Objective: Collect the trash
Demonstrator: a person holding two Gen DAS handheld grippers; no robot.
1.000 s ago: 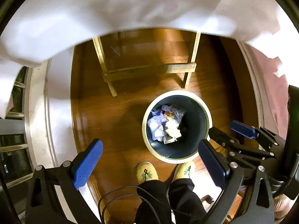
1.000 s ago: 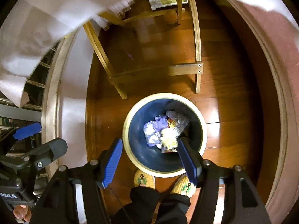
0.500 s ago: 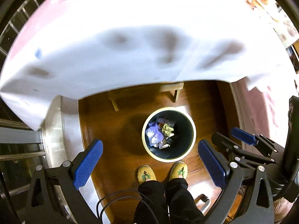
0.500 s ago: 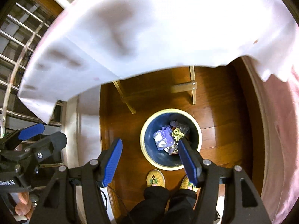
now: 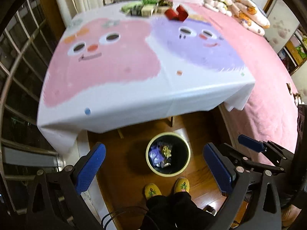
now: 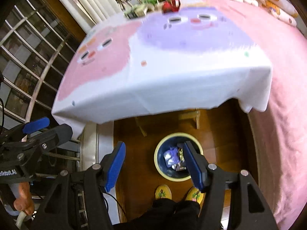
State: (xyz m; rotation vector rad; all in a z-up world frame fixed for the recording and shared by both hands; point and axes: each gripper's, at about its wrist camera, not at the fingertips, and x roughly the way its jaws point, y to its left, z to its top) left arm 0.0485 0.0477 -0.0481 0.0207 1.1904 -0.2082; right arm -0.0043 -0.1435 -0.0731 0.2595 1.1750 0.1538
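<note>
A round bin point(image 5: 185, 163) with a cream rim stands on the wooden floor below the table; it holds crumpled wrappers point(image 5: 160, 154). It also shows in the right wrist view point(image 6: 160, 169). My left gripper point(image 5: 153, 169) is open and empty, high above the floor. My right gripper point(image 6: 155, 165) is open and empty, also high above the bin. At the table's far edge lie a red wrapper point(image 5: 176, 14) and a pile of green and tan packets point(image 5: 144, 8); both are blurred.
The table point(image 5: 134, 88) wears a white cloth with a pink face and a purple face. A pink bed point(image 5: 268, 80) lies to the right with plush toys point(image 5: 239, 5). A barred window point(image 5: 17, 61) is on the left. My feet in yellow slippers point(image 5: 152, 190) stand by the bin.
Both grippers have risen and tilted up from just over the bin, so the table top and its far clutter came into view. Both stayed open and empty.
</note>
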